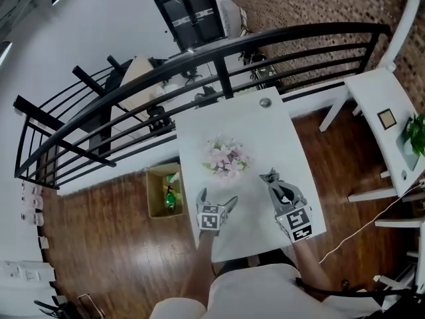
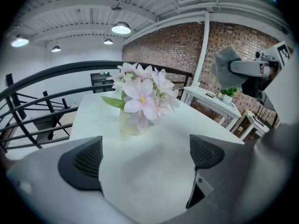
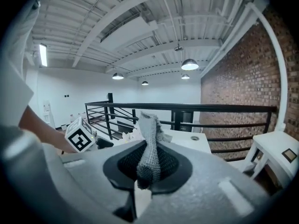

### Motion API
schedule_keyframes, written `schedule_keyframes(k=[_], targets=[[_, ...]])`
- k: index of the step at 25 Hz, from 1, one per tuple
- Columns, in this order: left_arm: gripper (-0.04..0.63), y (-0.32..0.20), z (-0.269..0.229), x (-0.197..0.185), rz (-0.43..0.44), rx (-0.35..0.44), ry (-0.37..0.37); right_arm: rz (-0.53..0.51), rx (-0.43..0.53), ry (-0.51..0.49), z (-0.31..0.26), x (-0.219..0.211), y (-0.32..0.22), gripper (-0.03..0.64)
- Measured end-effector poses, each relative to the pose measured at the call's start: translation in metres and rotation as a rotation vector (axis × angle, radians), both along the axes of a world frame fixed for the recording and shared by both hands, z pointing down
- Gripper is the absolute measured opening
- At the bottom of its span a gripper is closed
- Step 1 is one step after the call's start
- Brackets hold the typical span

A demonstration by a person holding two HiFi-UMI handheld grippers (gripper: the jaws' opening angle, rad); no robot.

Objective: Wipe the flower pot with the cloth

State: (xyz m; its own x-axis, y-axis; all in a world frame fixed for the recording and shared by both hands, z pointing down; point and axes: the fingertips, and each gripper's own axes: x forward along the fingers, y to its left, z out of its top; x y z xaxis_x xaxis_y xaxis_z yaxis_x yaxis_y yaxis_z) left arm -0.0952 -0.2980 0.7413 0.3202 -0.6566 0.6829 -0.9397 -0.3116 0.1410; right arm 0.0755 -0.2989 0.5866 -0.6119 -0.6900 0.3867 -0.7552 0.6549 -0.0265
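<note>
A small glass flower pot (image 2: 130,122) with pink and white flowers (image 1: 226,157) stands mid-table on the white table (image 1: 265,128). In the head view my left gripper (image 1: 218,204) is just short of the pot, on its near side. Its jaws are wide open, and in the left gripper view only bare tabletop lies between the fingers (image 2: 81,162) of the left gripper (image 2: 147,155). My right gripper (image 1: 273,178) hovers to the right of the flowers, shut on a grey knitted cloth (image 3: 150,148). The cloth (image 2: 225,67) sticks up past the jaws of the right gripper (image 3: 148,164).
A small round fitting (image 1: 265,102) sits at the table's far end. A black railing (image 1: 219,52) runs behind the table. A cardboard box (image 1: 163,191) stands on the wooden floor to the left. A white side table (image 1: 382,95) with a green plant (image 1: 416,135) stands at the right.
</note>
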Motion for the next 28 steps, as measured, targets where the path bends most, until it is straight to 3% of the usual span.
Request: schedule_keyframes(k=[9,14,16,18,19,20,21,25,27,28], targets=[[0.604,-0.096,0.039,0.0,-0.027,0.044,0.018,0.065,-0.064,0.055,0.031,0.027,0.002,0.011],[0.586,-0.116,0.048,0.005,-0.01,0.049,-0.004,0.085,-0.102,0.066,0.045,0.038,0.01,0.01],[0.464,-0.115,0.048,0.004,0.014,0.049,-0.023,0.102,-0.106,0.066,0.044,0.037,0.012,0.01],[0.389,-0.111,0.043,0.002,0.009,0.042,0.009,0.113,-0.102,0.062,0.041,0.034,0.012,0.01],[0.277,-0.109,0.039,-0.001,-0.011,0.035,0.039,0.116,-0.098,0.059,0.039,0.032,0.011,0.011],[0.035,-0.107,0.035,-0.004,-0.035,0.03,0.066,0.116,-0.095,0.056,0.037,0.03,0.011,0.01],[0.015,-0.105,0.034,-0.007,-0.051,0.025,0.079,0.115,-0.092,0.052,0.035,0.028,0.012,0.011],[0.018,-0.1,0.033,-0.008,-0.027,0.022,0.05,0.112,-0.088,0.028,0.03,0.017,0.015,0.011],[0.113,-0.102,0.034,-0.01,-0.021,0.025,0.058,0.105,-0.093,0.025,0.03,0.011,0.017,0.009],[0.209,-0.105,0.035,-0.011,-0.016,0.031,0.066,0.102,-0.096,0.026,0.032,0.008,0.017,0.01]])
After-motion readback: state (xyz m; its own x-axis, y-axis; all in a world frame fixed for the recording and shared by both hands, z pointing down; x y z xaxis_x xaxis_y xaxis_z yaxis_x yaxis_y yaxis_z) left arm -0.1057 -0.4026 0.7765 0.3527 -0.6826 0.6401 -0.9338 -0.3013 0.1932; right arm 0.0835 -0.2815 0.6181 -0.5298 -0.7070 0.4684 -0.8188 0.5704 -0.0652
